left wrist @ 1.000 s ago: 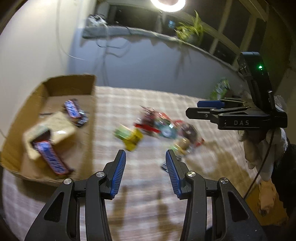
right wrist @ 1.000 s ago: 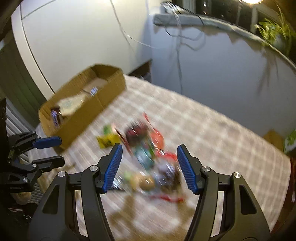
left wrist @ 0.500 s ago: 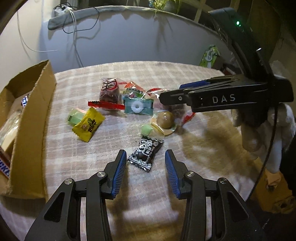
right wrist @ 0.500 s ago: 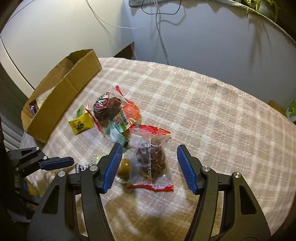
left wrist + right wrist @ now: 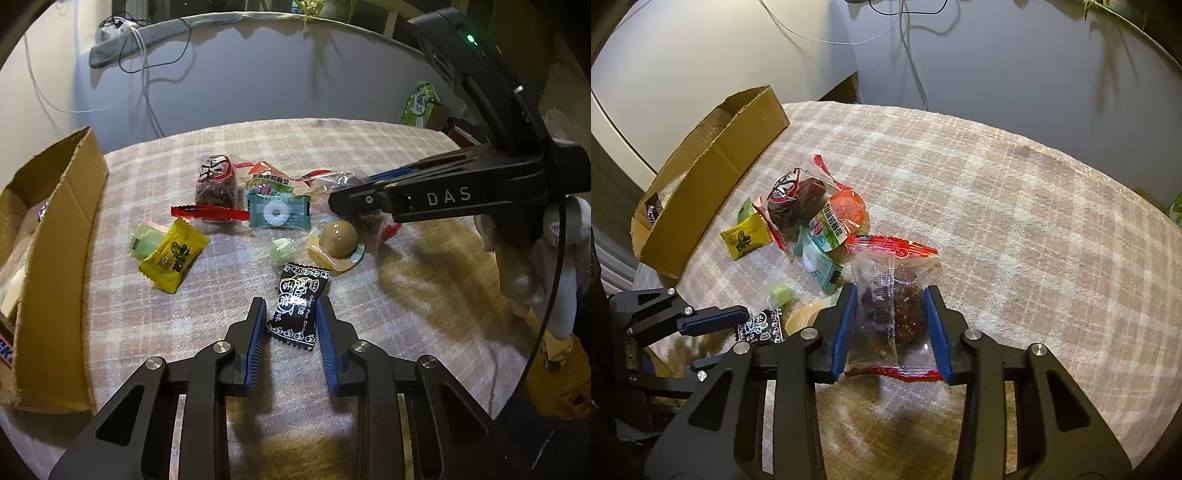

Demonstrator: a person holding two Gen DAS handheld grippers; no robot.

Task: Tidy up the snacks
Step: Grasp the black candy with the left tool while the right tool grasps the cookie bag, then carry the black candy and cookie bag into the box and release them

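Observation:
Loose snacks lie in a heap on the plaid tablecloth (image 5: 369,147). My left gripper (image 5: 290,310) is low over the cloth, its jaws closing, and both blue pads touch the sides of a black-and-white wrapped candy (image 5: 297,306), which lies flat. In the right wrist view, my right gripper (image 5: 890,314) is closing too. A clear bag of brown snack with red ends (image 5: 894,310) fills the gap between its pads. The left gripper (image 5: 713,317) and the black candy (image 5: 761,326) also show at the left of that view. The right gripper (image 5: 354,188) reaches in from the right.
An open cardboard box (image 5: 55,229) with bars inside stands at the table's left edge. A yellow candy (image 5: 173,254), a teal mint packet (image 5: 277,210), a dark bagged snack (image 5: 216,184), a round brown sweet (image 5: 338,240) and small green candies (image 5: 282,249) lie between.
Both grippers came down toward the cloth. The left jaws narrowed onto the black candy, and the right jaws narrowed onto the clear bag of brown snack.

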